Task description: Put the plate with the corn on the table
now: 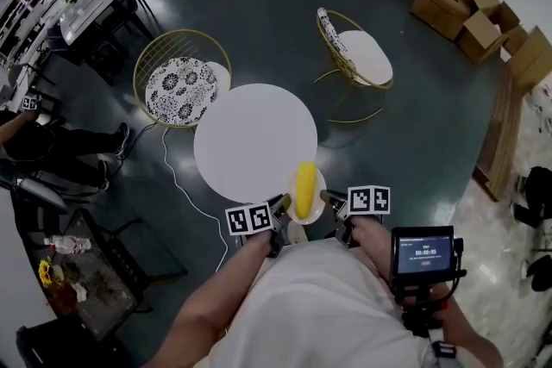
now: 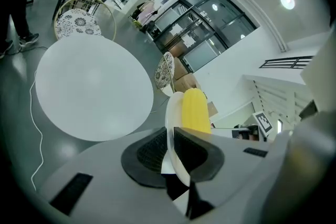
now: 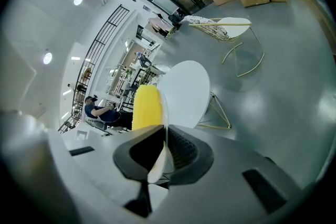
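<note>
Both jaws pinch the plate (image 1: 320, 183) rim: my left gripper (image 2: 172, 147) on one edge, my right gripper (image 3: 164, 149) on the opposite edge. Both gripper views show the plate edge-on, its face hidden. The corn (image 1: 305, 190) lies on it. The plate overlaps the white table's (image 1: 250, 134) near edge; I can't tell if they touch. My torso cuts off the gripper bodies. Two wire chairs (image 1: 181, 80) stand beyond, cardboard boxes (image 1: 448, 0) farthest.
</note>
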`<state>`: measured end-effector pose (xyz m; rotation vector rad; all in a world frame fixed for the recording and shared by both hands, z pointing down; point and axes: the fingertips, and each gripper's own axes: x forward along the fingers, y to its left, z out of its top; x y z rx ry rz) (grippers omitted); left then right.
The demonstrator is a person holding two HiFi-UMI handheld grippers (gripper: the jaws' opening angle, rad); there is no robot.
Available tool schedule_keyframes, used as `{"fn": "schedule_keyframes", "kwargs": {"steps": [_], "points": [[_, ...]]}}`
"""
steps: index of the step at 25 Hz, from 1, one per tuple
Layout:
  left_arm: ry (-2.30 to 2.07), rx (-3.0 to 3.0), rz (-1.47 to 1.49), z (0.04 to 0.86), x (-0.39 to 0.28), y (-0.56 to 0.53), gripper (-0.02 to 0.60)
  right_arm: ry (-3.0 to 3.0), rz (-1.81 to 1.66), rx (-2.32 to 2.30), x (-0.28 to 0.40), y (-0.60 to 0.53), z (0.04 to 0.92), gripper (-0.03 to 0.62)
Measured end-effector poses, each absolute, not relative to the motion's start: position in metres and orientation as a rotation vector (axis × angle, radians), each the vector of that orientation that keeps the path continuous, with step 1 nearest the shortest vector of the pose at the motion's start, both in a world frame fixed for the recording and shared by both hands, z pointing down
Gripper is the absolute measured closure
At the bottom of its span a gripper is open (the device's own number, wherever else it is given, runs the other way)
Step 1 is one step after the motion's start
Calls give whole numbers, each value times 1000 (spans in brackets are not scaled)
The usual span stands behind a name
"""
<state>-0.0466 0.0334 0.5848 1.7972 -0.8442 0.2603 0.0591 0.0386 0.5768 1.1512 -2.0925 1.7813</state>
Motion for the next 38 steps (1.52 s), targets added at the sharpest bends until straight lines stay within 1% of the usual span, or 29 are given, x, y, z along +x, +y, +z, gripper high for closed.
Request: {"fn": "schedule_keyframes", "kwargs": {"steps": [17,23,28,38], "points": [[-919,1773,176,580,-86,-1,538,-2134,1707,1055,22,-5,570,560],[-967,1749,153,572,-103,3,538,-2162,1679,992,4,-7,563,560],[-991,1723,163,586,-96,-33,538,-2148,1695,947,10,-43,577,560],[-1005,1690,144,594,-77,-69,538,-2122,1699,889,27,-83,583,561]]}}
